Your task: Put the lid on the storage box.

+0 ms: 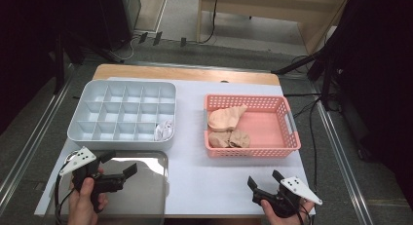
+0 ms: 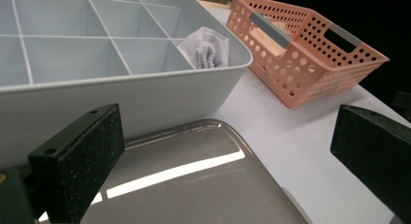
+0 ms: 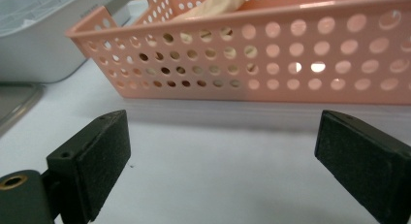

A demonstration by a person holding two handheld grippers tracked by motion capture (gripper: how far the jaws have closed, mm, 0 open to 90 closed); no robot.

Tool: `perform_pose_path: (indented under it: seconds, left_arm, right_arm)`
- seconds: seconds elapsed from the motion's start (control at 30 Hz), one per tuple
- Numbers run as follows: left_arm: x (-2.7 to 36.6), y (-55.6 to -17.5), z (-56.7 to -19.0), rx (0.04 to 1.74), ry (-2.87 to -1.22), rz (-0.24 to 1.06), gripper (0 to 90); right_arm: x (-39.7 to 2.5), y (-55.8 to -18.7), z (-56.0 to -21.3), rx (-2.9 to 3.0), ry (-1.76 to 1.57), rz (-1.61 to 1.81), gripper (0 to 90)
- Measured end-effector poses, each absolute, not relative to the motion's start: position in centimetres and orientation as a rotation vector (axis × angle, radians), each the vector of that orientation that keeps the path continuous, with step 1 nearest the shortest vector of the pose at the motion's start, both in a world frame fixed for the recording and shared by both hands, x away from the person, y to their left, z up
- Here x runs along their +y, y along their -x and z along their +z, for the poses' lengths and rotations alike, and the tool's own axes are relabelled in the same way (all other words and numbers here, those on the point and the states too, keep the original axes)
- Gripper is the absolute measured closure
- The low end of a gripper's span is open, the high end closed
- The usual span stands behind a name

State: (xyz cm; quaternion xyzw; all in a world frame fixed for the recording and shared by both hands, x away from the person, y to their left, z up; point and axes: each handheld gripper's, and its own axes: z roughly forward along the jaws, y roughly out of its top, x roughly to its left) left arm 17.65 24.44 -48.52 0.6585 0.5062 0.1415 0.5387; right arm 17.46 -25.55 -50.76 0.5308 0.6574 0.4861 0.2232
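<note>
2 grippers wait at the near edge, both empty. Left gripper (image 1: 117, 162) hangs over the steel tray (image 1: 156, 196), jaws spread wide; right gripper (image 1: 265, 180) sits just short of the pink basket (image 1: 292, 137), jaws spread too. Beige socks (image 1: 226, 120) lie bunched at the basket's left end, and 1 white sock (image 1: 164, 131) already fills the divider box's (image 1: 78, 132) compartment nearest the basket. Looks like a sorting job between picks: next, the right gripper must rise over the basket's front wall and pinch 1 sock.
</note>
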Motion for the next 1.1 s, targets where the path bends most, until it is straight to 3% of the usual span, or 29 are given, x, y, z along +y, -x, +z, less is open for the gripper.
perform_pose_path:
  seconds: [0.67, 1.1]
  left_arm:
    - [27.4, -17.0, -50.6, 1.275, -1.550, 0.402, 0.0]
    - [27.7, -17.2, -51.1, 1.294, -1.559, 0.394, 0.0]
  right_arm:
    - [-22.9, -20.9, -47.9, 1.771, -1.457, 1.363, 15.4]
    - [-21.0, -24.6, -46.4, 1.869, -1.434, 1.348, 43.9]
